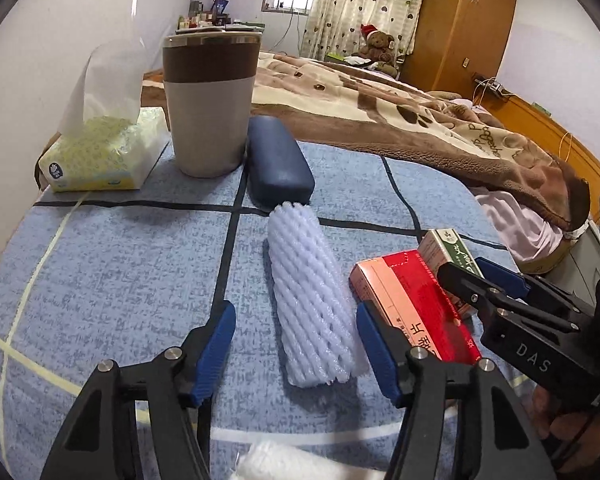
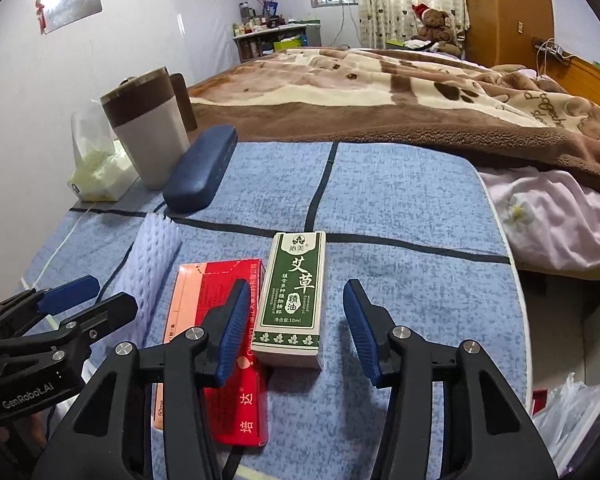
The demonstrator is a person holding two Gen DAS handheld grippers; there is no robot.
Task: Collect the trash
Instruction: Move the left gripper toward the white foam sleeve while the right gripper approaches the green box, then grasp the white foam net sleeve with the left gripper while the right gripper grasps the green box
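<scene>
From the left wrist, a white foam net sleeve (image 1: 314,294) lies on the blue checked cloth (image 1: 112,276), a ribbed mesh tube whose long axis runs near to far, its far end almost at a dark blue glasses case (image 1: 278,164). The left gripper (image 1: 296,344) stands open around its near end, pads clear of it. Just right lies a red box (image 1: 416,300), with the right gripper (image 1: 480,276) over it. From the right wrist, a green and cream box (image 2: 294,296) with printed characters lies flat, long axis near to far, its top pointing away. The right gripper (image 2: 296,328) straddles its near half, jaws apart and not touching; the red box (image 2: 220,344) sits under the left finger.
</scene>
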